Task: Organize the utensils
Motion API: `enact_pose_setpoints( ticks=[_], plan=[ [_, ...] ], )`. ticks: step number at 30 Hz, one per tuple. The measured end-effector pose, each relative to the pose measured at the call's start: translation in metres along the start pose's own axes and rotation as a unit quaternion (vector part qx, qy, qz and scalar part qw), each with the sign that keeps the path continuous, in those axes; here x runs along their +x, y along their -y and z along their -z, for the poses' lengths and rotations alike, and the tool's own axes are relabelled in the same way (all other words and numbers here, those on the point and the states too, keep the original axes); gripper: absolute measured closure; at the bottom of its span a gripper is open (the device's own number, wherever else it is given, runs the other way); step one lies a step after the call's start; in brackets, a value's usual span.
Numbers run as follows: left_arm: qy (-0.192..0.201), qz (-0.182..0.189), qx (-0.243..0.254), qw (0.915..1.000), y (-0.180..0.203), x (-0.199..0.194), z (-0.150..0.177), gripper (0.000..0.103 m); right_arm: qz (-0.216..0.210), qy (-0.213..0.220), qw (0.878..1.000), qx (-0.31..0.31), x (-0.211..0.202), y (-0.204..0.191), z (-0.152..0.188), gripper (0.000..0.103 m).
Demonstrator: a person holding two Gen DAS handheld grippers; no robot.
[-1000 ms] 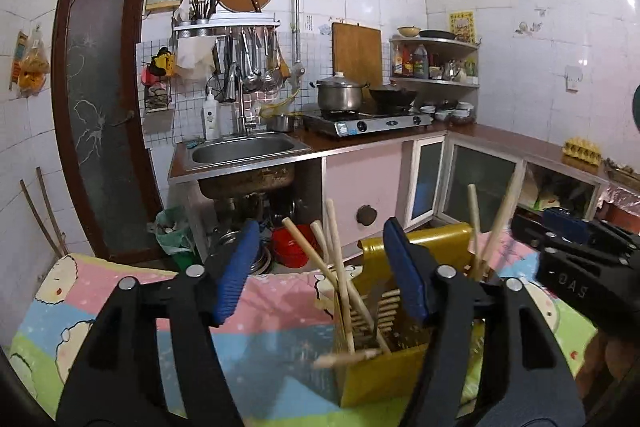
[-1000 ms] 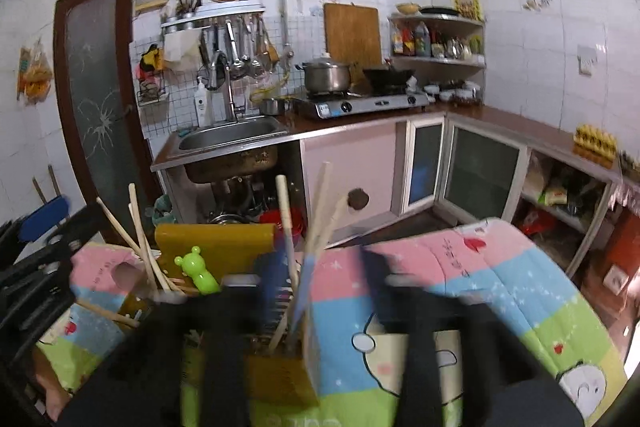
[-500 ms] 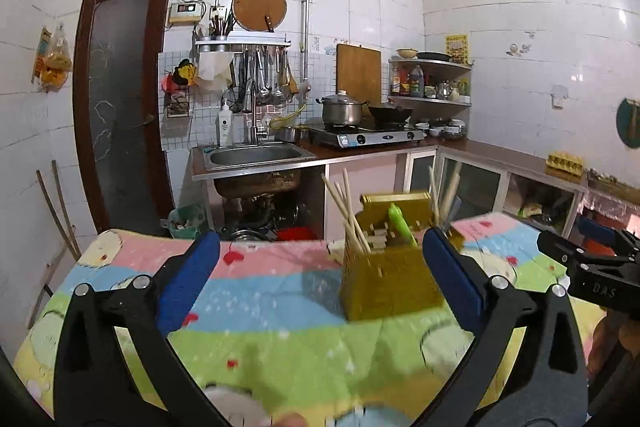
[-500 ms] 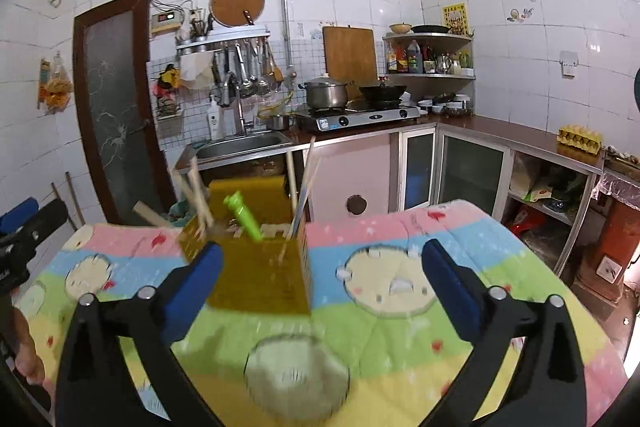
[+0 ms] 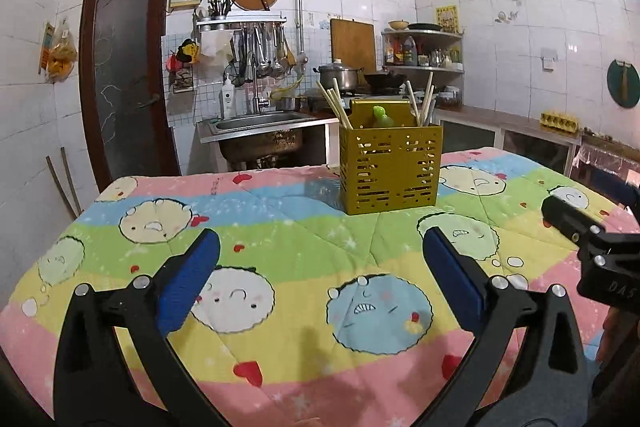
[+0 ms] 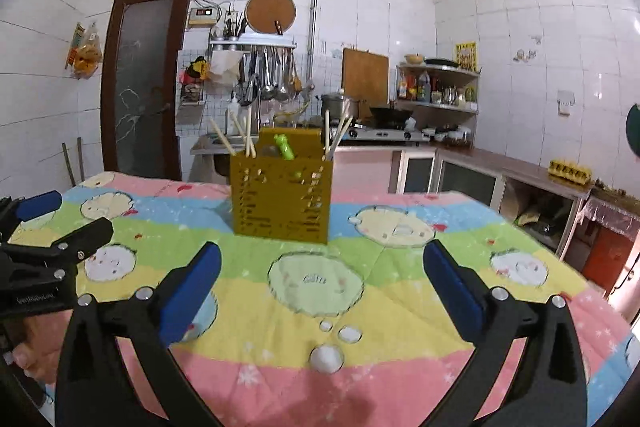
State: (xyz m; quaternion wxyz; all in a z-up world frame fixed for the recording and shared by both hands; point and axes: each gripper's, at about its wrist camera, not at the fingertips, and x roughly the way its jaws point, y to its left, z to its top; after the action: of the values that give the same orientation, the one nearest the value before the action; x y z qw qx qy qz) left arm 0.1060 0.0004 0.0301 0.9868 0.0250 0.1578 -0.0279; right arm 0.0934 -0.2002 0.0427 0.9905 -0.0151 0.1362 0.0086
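Both hand-held grippers, left (image 5: 320, 279) and right (image 6: 322, 283), are hovering spread wide and empty short of the yellow caddy (image 5: 390, 169), which is standing mid-table (image 5: 280, 247) holding chopsticks (image 5: 334, 103) and a green piece (image 5: 381, 115); likely finishing up, next confirm nothing's left loose.

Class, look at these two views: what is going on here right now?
A person holds a hand-held gripper in each hand; the left hand-held gripper and right hand-held gripper are both open and empty. The yellow utensil holder stands upright on the cartoon-print cloth, with chopsticks and a green-handled utensil in it. Neither gripper touches it.
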Motion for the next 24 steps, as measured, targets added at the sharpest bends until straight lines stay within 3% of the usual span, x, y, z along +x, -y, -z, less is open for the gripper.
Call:
enact_pose_setpoints(
  ticks=[7,24],
  plan=[
    [0.036,0.001,0.004,0.9993,0.003,-0.012,0.011,0.005,0.005,0.013,1.000,-0.007,-0.008,-0.005,0.011,0.004],
    [0.044,0.012,0.004,0.9989,0.002,-0.013,0.017,0.005,0.021,0.005,0.999,0.049,-0.004,0.015,0.017,0.004]
  ],
)
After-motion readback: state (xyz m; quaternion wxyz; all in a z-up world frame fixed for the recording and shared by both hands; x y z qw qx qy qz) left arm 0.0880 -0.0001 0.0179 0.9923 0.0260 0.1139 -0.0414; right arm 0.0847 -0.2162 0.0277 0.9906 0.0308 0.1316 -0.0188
